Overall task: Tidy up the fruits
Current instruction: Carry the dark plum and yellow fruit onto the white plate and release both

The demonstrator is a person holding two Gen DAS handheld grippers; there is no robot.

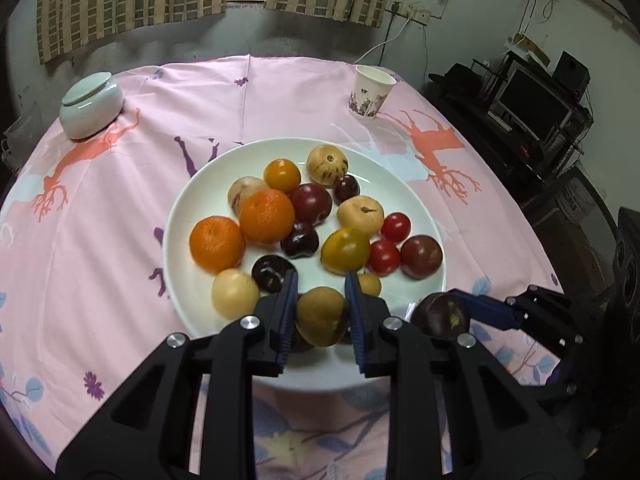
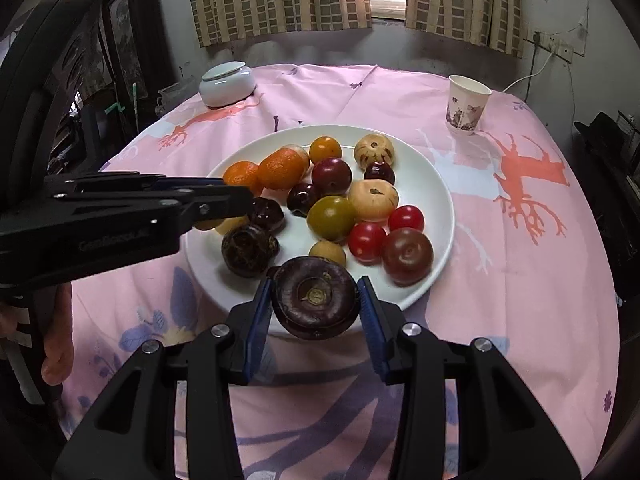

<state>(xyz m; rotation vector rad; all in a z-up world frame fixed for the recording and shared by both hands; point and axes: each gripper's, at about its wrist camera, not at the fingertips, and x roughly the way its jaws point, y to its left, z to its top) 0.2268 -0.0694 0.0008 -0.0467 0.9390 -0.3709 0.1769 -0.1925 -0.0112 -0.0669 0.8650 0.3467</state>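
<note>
A white plate (image 1: 400,184) on the pink tablecloth holds several fruits: two oranges (image 1: 218,244), red tomatoes (image 1: 384,257), dark plums and pale round fruits. My left gripper (image 1: 322,280) is shut on a tan round fruit (image 1: 320,316) over the plate's near rim. My right gripper (image 2: 316,284) is shut on a dark purple fruit (image 2: 315,298) at the plate's (image 2: 436,184) near edge; it also shows in the left wrist view (image 1: 442,316). The left gripper's arm (image 2: 120,212) reaches in from the left.
A paper cup (image 1: 370,92) stands at the far right of the table and a pale lidded jar (image 1: 91,105) at the far left. Curtains and a wall are behind; shelves with electronics (image 1: 536,104) stand to the right.
</note>
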